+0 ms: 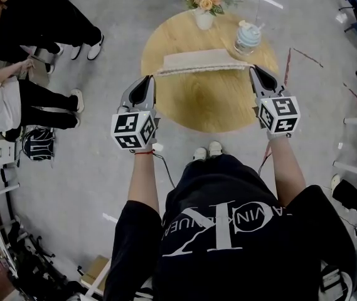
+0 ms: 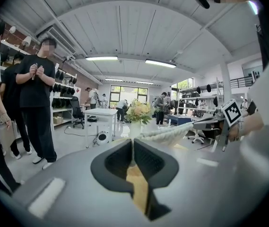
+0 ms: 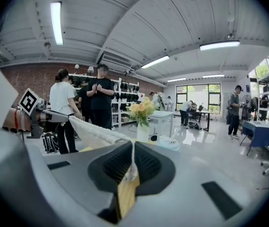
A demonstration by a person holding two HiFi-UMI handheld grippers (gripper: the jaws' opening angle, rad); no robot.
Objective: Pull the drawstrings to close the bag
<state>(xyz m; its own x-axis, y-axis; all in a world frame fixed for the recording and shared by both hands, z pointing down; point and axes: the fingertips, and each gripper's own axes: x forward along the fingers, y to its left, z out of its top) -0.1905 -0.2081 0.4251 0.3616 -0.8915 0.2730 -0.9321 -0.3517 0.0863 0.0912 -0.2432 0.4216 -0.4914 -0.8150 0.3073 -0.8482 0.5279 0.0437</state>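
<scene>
Drawstrings [image 3: 132,169] sit clamped in your left gripper [image 1: 151,80] and right gripper [image 1: 251,71], the bag [image 1: 200,61] stretched between them over the round table [image 1: 209,108], so pull both outward evenly, keeping them level.

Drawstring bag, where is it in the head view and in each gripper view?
Head view: the drawstring bag stretches over the far part of the round table, between left claw and right claw, each shut on a drawstring.
Left gripper view: the bag lies right of centre, just above the claw.
Right gripper view: the bag lies left of centre, just above the claw.
Shared landmark: the vase of flowers, beyond the bag in all three.
</scene>
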